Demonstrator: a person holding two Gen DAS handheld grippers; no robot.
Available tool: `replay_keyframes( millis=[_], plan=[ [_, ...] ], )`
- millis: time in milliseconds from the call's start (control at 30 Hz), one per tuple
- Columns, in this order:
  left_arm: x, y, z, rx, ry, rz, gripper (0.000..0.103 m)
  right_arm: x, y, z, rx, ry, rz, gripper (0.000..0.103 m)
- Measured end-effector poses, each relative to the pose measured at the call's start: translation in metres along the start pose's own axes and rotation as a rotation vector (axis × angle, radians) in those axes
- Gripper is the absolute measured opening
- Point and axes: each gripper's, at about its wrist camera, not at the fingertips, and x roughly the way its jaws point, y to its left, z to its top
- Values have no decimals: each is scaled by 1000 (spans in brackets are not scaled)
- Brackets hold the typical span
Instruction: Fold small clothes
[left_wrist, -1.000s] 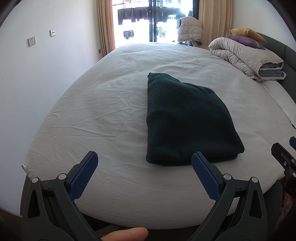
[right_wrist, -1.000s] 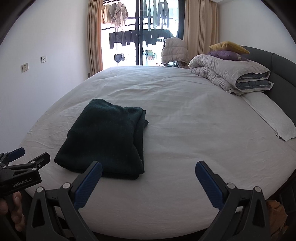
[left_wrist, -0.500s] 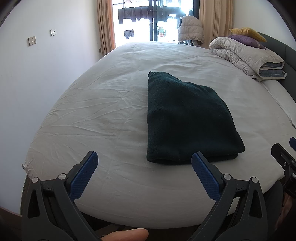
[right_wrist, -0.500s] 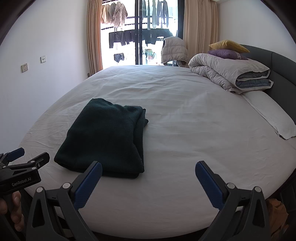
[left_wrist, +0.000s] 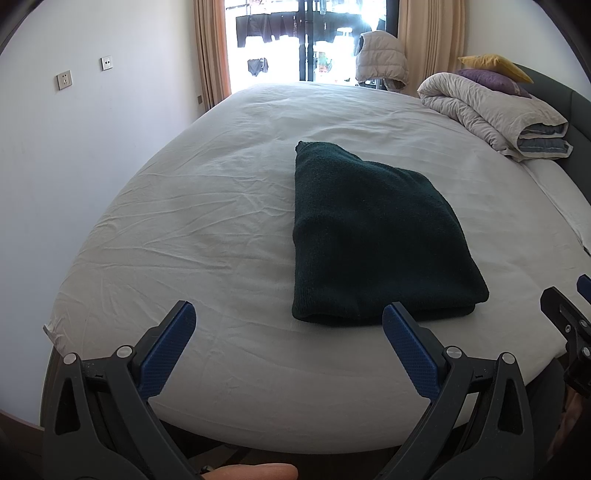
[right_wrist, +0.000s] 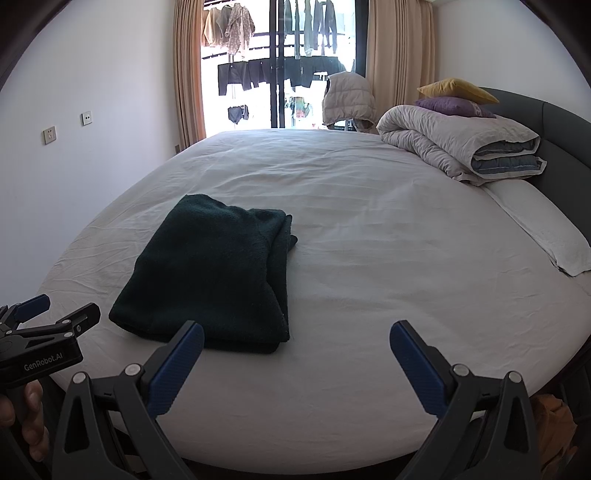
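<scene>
Left wrist view: left gripper (left_wrist: 286, 332) is spread wide with nothing between the blue pads, held back off the near edge of the bed (left_wrist: 207, 236). Dark green garment (left_wrist: 373, 236) lies folded into a thick rectangle on the white sheet, toward the near edge and right of the bed's middle. Long axis runs from near edge to far edge; the far end narrows to a corner pointing at the window (left_wrist: 310, 40). The rounded fold runs along the near end, with layer edges visible at the near right corner. Right gripper's tip (left_wrist: 565, 317) pokes in at the right margin — also clear of the cloth.

Right wrist view: right gripper (right_wrist: 295, 347) is equally wide apart and holds nothing; its left pad overlaps the garment (right_wrist: 210, 269) only by line of sight. Stacked layer edges show along the garment's right side, so the closed folds sit left and near. Left gripper (right_wrist: 48, 317) sits off the near left corner, also not touching.

My read: both tools are parked off the bed because the fold looks finished — the bundle lies flat and squared, away from the rolled duvet (right_wrist: 458, 147) at the headboard.
</scene>
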Motion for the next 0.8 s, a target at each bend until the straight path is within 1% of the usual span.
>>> replay_keyframes(
  millis=[800],
  plan=[
    [0, 0, 0, 0, 2, 1, 103, 1, 1, -3, 1, 3, 3, 103]
  ],
)
